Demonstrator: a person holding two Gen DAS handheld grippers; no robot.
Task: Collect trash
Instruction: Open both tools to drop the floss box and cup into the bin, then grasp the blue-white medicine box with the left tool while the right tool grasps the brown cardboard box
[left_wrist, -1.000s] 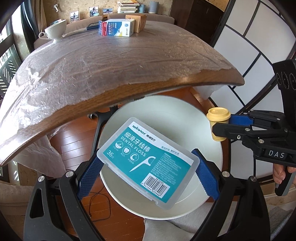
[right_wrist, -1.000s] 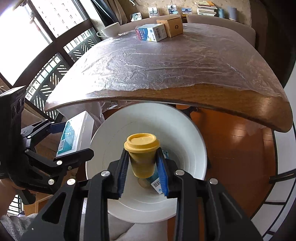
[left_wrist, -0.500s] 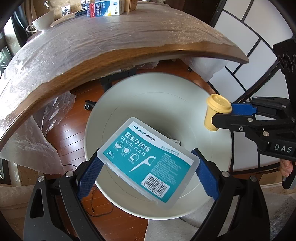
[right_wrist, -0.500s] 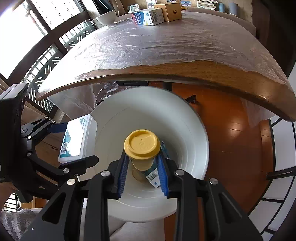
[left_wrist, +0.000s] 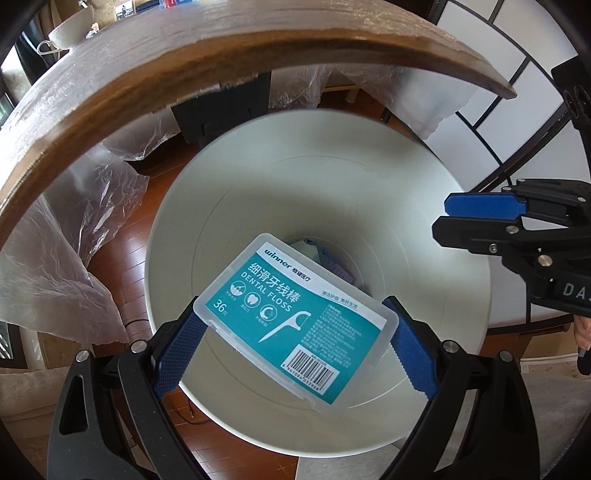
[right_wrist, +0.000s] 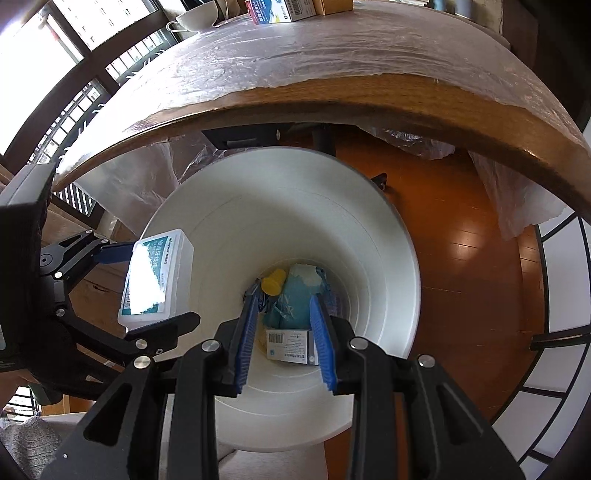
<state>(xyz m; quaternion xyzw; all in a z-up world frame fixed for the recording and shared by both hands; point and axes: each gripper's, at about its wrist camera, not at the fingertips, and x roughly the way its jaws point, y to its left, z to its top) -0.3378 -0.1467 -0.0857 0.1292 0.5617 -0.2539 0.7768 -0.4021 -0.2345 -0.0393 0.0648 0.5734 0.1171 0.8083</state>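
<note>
Dental floss box (left_wrist: 295, 325): clear plastic case with a teal label, a barcode and "36" printed on it. It lies slanted over the mouth of the bin, above the near side, clear of the bin's wall.
Left claw (left_wrist: 291, 306): mine, spread wide, blue pads pressed on the two short ends of the floss box.
Bin (left_wrist: 424, 221): white, round, deep, standing on the floor just under the edge of the surface.
Bin contents: yellow cup (right_wrist: 274, 281) lying on its side at the bottom; crumpled blue packet (right_wrist: 299, 299) touching it; white carton with a barcode (right_wrist: 290, 347) on the near side. Under the floss box, more blue and purple scraps that I cannot identify.
Right claw (right_wrist: 284, 295): mine, pointed down into the bin, pads drawn in to a narrow gap, gripping nothing.
Surface (right_wrist: 332, 55): brown wood, rounded edge, covered in wrinkled clear film that hangs off the sides.
On the surface, far end: white teacup (right_wrist: 195, 14); small cartons (right_wrist: 284, 9).
Floor (right_wrist: 461, 240): reddish wood boards.
</note>
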